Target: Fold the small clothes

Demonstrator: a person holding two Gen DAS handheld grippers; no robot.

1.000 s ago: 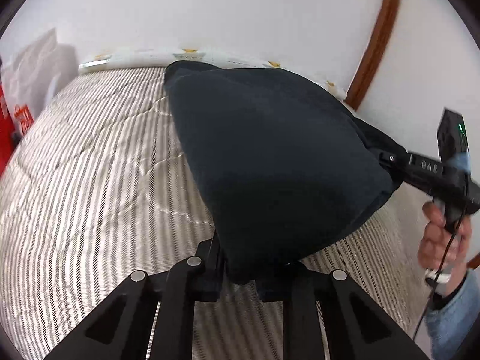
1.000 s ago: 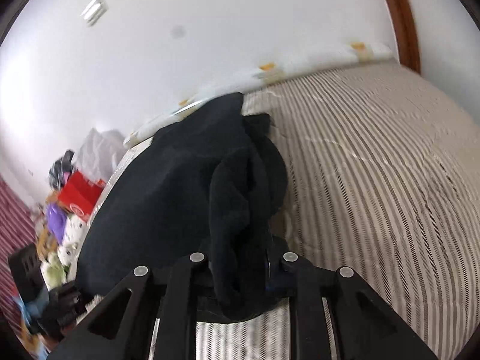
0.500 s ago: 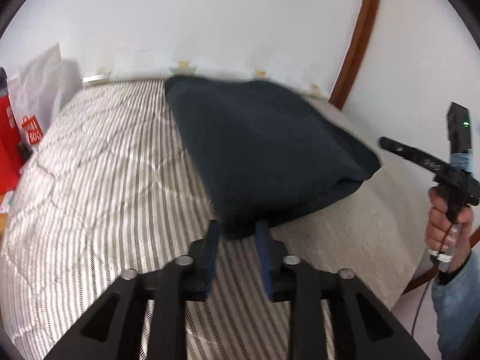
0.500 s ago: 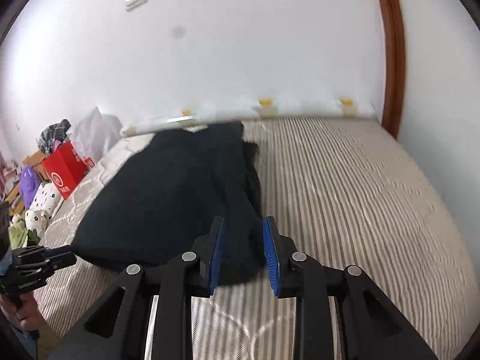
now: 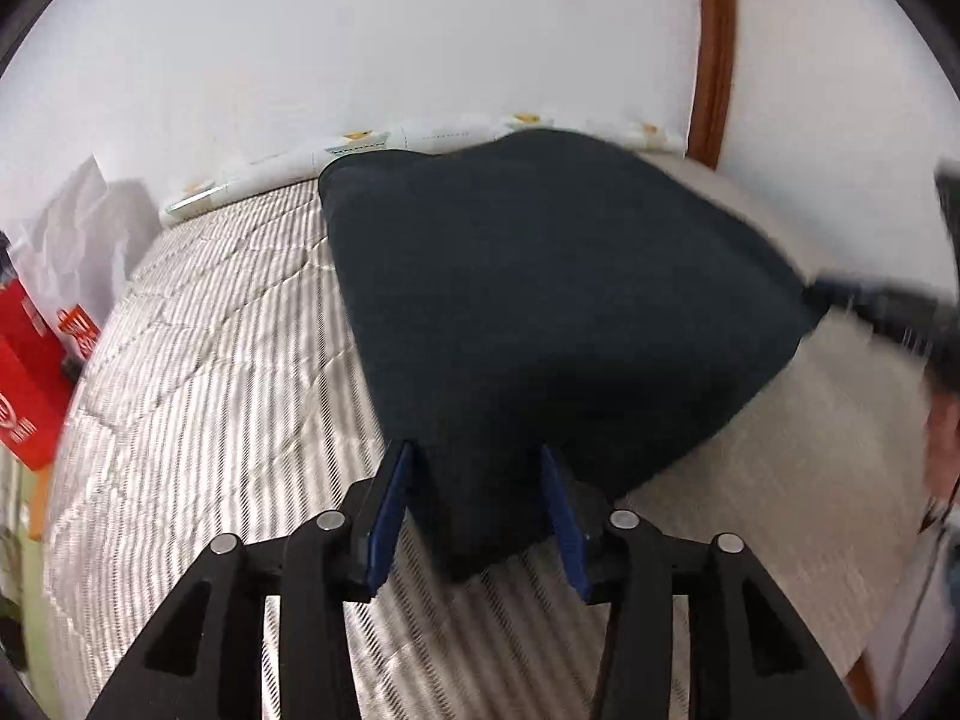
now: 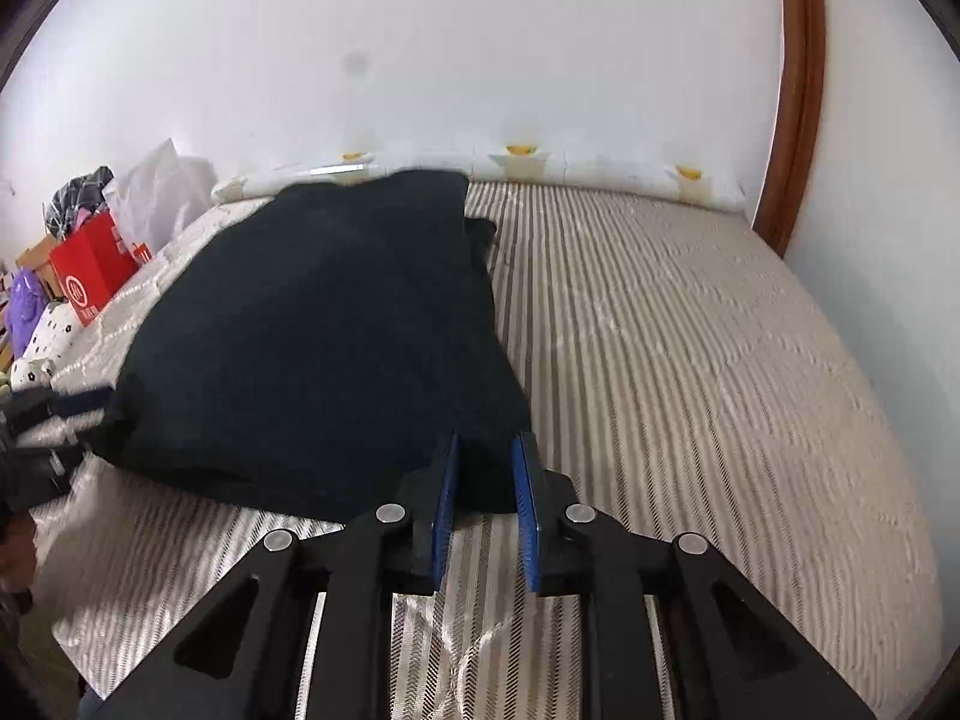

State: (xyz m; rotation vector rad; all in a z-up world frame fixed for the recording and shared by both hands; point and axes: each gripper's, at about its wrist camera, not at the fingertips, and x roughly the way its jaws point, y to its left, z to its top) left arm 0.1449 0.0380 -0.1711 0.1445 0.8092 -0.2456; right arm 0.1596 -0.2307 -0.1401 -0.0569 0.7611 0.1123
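A dark navy folded garment lies flat on the striped bed; it also shows in the right wrist view. My left gripper is open, its blue pads on either side of the garment's near corner. My right gripper is open, its pads at the other near corner, with cloth between them but not pinched. The right gripper shows blurred at the garment's right corner in the left wrist view. The left gripper shows at the left edge of the right wrist view.
The bed meets a white wall with a patterned cushion strip along it. A brown wooden frame stands at the right. A red box, white bags and soft toys sit beside the bed at the left.
Both grippers opened and let go of the garment, which dropped from a lifted, bunched shape to lie flat on the bed. Both grippers drew back slightly.
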